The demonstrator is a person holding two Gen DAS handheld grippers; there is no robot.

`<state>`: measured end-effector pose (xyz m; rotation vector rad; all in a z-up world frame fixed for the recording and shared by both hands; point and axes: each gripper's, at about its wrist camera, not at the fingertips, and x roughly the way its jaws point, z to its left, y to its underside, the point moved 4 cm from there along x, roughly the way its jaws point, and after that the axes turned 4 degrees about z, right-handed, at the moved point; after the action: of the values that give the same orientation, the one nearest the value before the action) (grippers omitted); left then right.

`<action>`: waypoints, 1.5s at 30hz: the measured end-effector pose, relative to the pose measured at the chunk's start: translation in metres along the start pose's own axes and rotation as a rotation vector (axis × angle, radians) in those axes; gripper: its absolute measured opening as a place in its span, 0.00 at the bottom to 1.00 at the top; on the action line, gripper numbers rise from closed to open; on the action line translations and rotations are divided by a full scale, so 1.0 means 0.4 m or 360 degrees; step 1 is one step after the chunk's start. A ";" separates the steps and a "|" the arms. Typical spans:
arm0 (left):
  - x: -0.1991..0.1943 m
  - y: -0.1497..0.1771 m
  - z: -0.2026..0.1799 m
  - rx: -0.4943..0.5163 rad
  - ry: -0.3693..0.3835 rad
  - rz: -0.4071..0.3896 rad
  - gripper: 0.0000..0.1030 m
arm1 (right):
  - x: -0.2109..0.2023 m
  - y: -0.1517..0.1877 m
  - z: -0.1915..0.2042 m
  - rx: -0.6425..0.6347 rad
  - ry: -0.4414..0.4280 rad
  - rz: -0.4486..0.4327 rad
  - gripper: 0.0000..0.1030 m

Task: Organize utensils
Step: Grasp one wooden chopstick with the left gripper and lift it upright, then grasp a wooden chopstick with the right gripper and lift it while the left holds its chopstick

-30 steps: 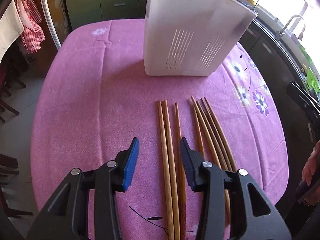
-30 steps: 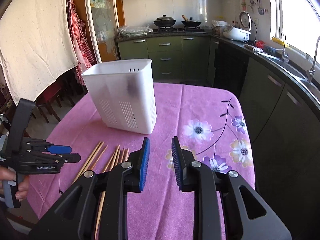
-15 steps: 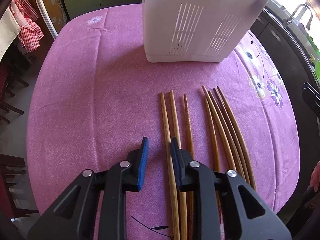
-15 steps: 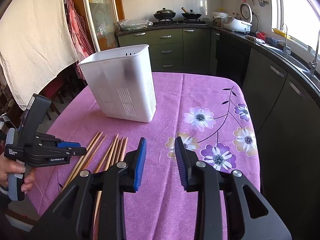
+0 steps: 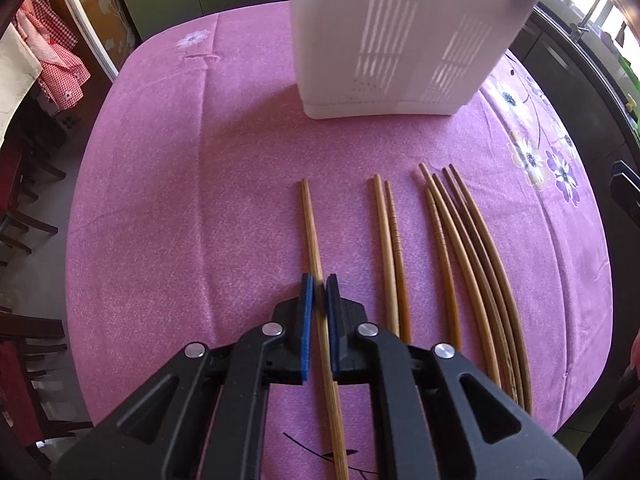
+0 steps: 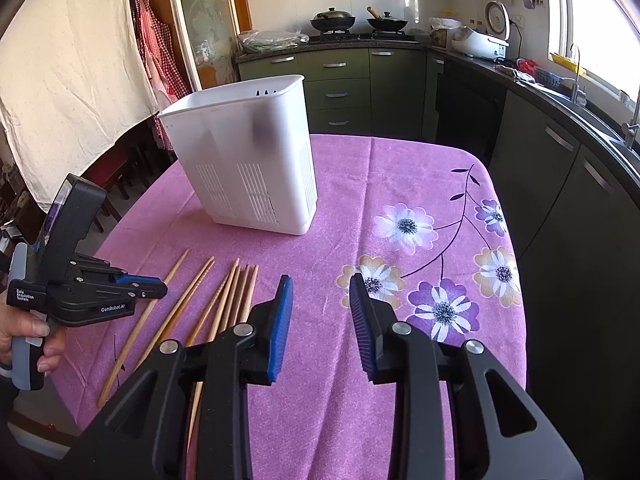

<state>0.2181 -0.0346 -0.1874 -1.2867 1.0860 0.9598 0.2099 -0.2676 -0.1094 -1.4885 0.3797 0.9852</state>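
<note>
A: Eight wooden chopsticks on the pink tabletop [image 5: 160,208]. One lone chopstick [image 5: 311,224] clamped between the blue pads of the left hand-held gripper [image 5: 319,286], pads pressed on it after just closing in. Set apart from the rest, pointing toward the white slotted utensil holder [image 5: 400,40].

B: Others?

A: A pair of chopsticks [image 5: 390,240] just to the right, then a bundle of five chopsticks [image 5: 468,248], touching one another, running close to the near-right edge of the tabletop. Holder upright near the far end, well apart from the chopstick tips.

B: Right side?

A: Right hand-held gripper [image 6: 320,292] with jaws apart, nothing between them, hovering over bare floral cloth. In the right wrist view, left hand-held gripper [image 6: 160,288] low over the lone chopstick [image 6: 160,300], held by a hand [image 6: 24,332].

B: Room to move?

A: Plenty of open cloth left of the lone chopstick and between sticks and holder. Open stretch right of the holder too, flower print only. Tabletop edges rounded, cloth draped over. Dark kitchen cabinets [image 6: 560,168] close along the right edge; chairs [image 5: 24,208] beyond the left edge.

B: Writing?

A: "GenRobot.AI" and "Data Acquisition System" readable on the left unit's body in the right wrist view. Nothing else legible.
</note>
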 end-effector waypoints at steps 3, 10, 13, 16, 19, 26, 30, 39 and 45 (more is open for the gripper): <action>-0.009 0.002 0.031 -0.0051 0.0016 -0.0025 0.06 | 0.002 0.001 0.005 -0.0011 0.0002 0.0008 0.29; -0.132 0.021 0.074 -0.0087 0.0070 -0.0241 0.06 | 0.045 -0.001 0.034 -0.0039 -0.0057 0.0128 0.40; -0.195 0.035 0.078 -0.0078 0.0072 -0.0352 0.06 | 0.077 0.002 0.054 -0.0065 -0.0061 0.0194 0.40; -0.248 0.048 0.078 -0.0051 0.0075 -0.0439 0.06 | 0.105 0.004 0.076 -0.0073 -0.0090 0.0249 0.40; -0.295 0.064 0.085 -0.0045 0.0104 -0.0514 0.06 | 0.126 0.002 0.096 -0.0088 -0.0099 0.0289 0.39; -0.370 0.095 0.081 -0.0013 0.0103 -0.0675 0.06 | 0.202 0.009 0.122 -0.0112 -0.0150 0.0469 0.16; -0.389 0.104 0.083 -0.0006 0.0082 -0.0731 0.06 | 0.228 0.012 0.134 -0.0109 -0.0179 0.0534 0.14; -0.396 0.112 0.088 0.0008 0.0091 -0.0747 0.06 | 0.261 0.028 0.175 -0.0171 -0.0119 0.0609 0.14; -0.399 0.117 0.084 0.0024 0.0092 -0.0754 0.06 | 0.281 0.029 0.218 -0.0269 -0.0029 0.0609 0.09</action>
<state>0.1372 0.0091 -0.0448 -1.4791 0.7756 0.5594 0.2363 -0.1539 -0.1915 -1.5898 0.5948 1.3594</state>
